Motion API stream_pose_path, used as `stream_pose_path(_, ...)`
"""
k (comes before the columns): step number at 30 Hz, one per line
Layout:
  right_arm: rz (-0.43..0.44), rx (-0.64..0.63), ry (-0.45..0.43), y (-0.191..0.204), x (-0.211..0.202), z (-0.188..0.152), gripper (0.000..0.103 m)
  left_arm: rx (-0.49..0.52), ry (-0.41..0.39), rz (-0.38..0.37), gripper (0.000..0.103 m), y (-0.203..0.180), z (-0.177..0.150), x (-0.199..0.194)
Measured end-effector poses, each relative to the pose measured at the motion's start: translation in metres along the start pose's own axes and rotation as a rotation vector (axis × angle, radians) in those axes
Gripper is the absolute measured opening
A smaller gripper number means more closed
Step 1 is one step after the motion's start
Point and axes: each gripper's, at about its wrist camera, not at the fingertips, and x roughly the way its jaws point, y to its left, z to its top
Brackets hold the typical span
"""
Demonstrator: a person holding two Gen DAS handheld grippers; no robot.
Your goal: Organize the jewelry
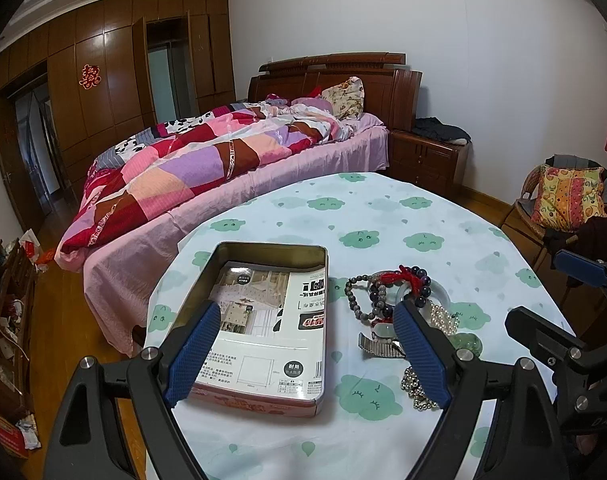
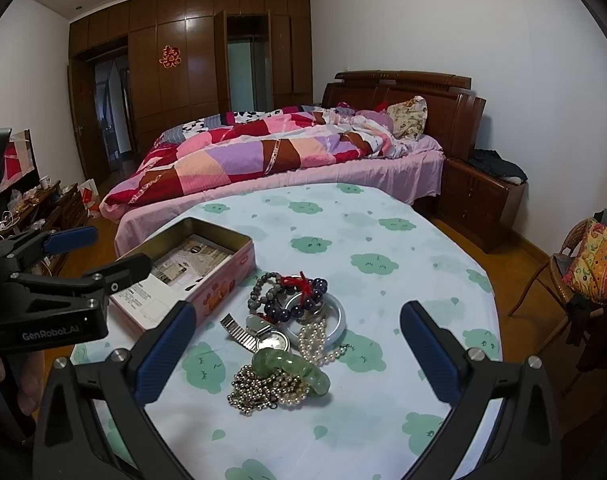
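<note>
Here, tangled jewelry heap (image 2: 289, 334) beside open pink tin (image 2: 191, 270).

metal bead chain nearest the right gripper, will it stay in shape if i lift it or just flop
The metal bead chain lies in a loose heap on the tablecloth, so it will probably sag and dangle. The green bangle rests across it, so lifting may drag that along. Small round beads could slip from the open right gripper.

home bedroom — bed (image 2: 283, 160) with patchwork quilt (image 2: 263, 152) | wooden wardrobe (image 2: 175, 60) — nightstand (image 2: 479, 208)
</note>
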Motion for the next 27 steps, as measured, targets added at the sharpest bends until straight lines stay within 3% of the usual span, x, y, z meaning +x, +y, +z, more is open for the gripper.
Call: stream_pose_path(27, 0.001, 0.001, 0.005, -0.0004, 0.0008, 0.0003, 0.103, 0.004, 0.001, 0.006, 0.088, 0.0018, -0.0039, 0.0013)
